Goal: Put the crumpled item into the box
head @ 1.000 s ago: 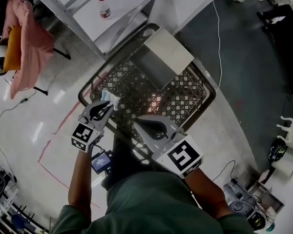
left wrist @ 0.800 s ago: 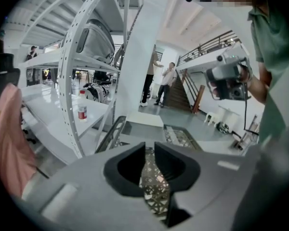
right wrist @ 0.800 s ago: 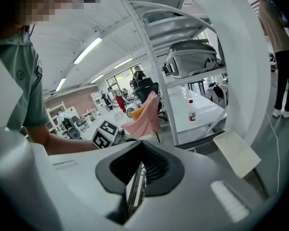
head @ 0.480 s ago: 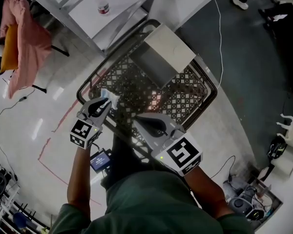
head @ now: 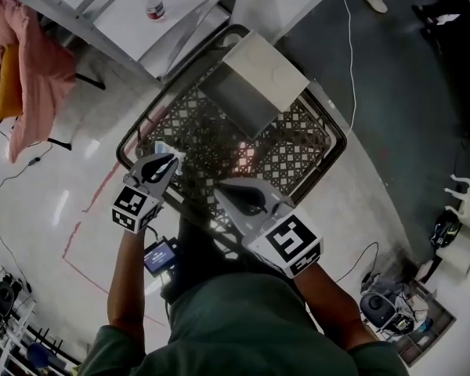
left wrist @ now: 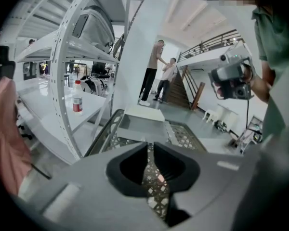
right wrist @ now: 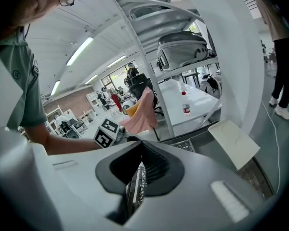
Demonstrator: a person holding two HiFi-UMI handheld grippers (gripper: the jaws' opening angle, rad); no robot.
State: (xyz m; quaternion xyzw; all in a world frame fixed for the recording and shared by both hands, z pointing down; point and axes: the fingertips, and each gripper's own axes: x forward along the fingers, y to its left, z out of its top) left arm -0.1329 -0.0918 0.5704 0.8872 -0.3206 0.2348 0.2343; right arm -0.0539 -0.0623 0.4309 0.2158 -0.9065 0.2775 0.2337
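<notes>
A pale crumpled item (head: 164,147) shows at the tips of my left gripper (head: 171,161), over the near left corner of the black mesh basket (head: 330,125). The left jaws stand almost together, apparently pinching it. In the left gripper view only mesh shows through the slit of the left gripper (left wrist: 149,147) and the item is hidden. The open box (head: 236,104), grey inside with a white flap, sits at the basket's far end, also the box (left wrist: 139,124) ahead of the left jaws. My right gripper (head: 222,188) hovers over the basket's near side, shut and empty, its jaw tips (right wrist: 140,146) meeting.
White shelving stands beyond the basket with a red-capped bottle (head: 151,2) on it. A pink cloth (head: 31,69) hangs over a chair at the left. A white cable (head: 351,53) runs along the dark floor at the right. Two people (left wrist: 156,73) stand far off.
The left gripper has edged a little to the right over the basket's corner and now covers more of the crumpled item. The right gripper has kept its place.
</notes>
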